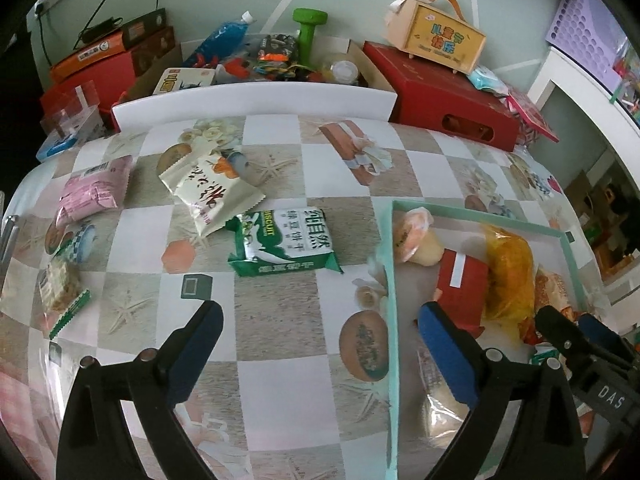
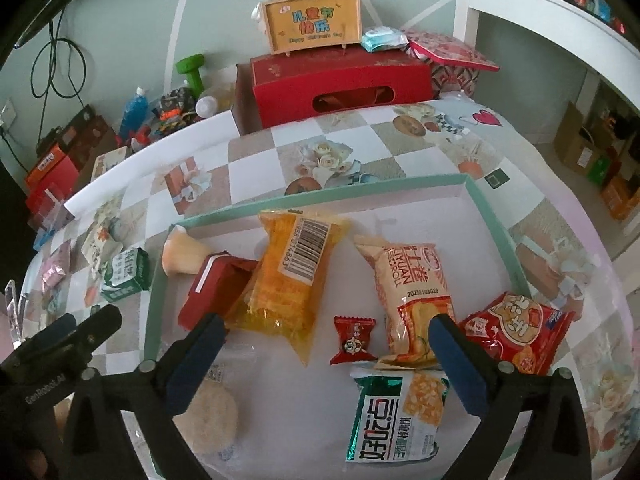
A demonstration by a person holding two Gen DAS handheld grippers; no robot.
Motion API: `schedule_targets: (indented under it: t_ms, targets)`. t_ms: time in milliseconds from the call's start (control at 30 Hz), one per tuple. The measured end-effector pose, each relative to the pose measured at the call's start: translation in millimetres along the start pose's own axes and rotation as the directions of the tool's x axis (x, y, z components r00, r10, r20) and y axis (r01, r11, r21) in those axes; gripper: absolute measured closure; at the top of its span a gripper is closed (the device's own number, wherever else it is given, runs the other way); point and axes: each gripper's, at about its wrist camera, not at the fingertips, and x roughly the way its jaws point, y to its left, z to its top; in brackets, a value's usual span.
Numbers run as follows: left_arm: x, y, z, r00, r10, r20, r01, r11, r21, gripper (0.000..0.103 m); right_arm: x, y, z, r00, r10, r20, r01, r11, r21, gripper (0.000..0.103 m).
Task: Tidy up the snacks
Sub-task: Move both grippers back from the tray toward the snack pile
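A shallow mint-rimmed tray [image 2: 494, 222] holds several snacks: a yellow pack [image 2: 292, 276], an orange egg-roll pack [image 2: 412, 284], a small red candy [image 2: 354, 340], a red box [image 2: 212, 294], a green-white pack [image 2: 394, 416], a red pack [image 2: 516, 332]. My right gripper [image 2: 326, 334] is open and empty above the tray. My left gripper [image 1: 320, 320] is open and empty over the tablecloth, left of the tray rim [image 1: 390, 280]. Loose on the cloth lie a green biscuit pack [image 1: 284, 242], a white pack [image 1: 212, 192], a pink pack [image 1: 96, 192] and a clear pack [image 1: 60, 288].
A red box [image 1: 448, 96] with a yellow carry case [image 1: 444, 38] stands at the back. An open cardboard box [image 1: 256, 64] of oddments and a green dumbbell [image 1: 310, 30] sit behind a white board. White shelving [image 2: 560, 12] stands at the right.
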Motion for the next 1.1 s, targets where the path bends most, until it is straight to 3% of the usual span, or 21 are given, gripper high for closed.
schedule_targets:
  t_ms: [300,467,667,1100]
  targets:
    - [-17.5,15.6,-4.3,0.998,0.000,0.070,0.000,1.000,0.002,0.005,-3.9,3.1,1.9,1.000,-0.003,0.027,0.002,1.000,0.021,0.000]
    - [-32.5,33.7,-8.1,0.994,0.009,0.112,-0.008,1.000,-0.006,0.005,-11.9,12.9,3.6,0.997,0.039,0.062,-0.041,0.999,0.026,0.000]
    - [-47.6,65.4,-11.9,0.988,0.049,0.147,-0.041,0.997,-0.058,0.005,-15.7,41.2,2.0,0.991,0.111,0.081,-0.110,0.994,-0.012,0.000]
    - [-66.4,151.3,-11.3,0.983,0.088,0.164,-0.051,0.975,-0.218,0.005,-8.9,94.7,-12.0,0.987,0.142,0.075,-0.132,0.983,-0.128,0.000]
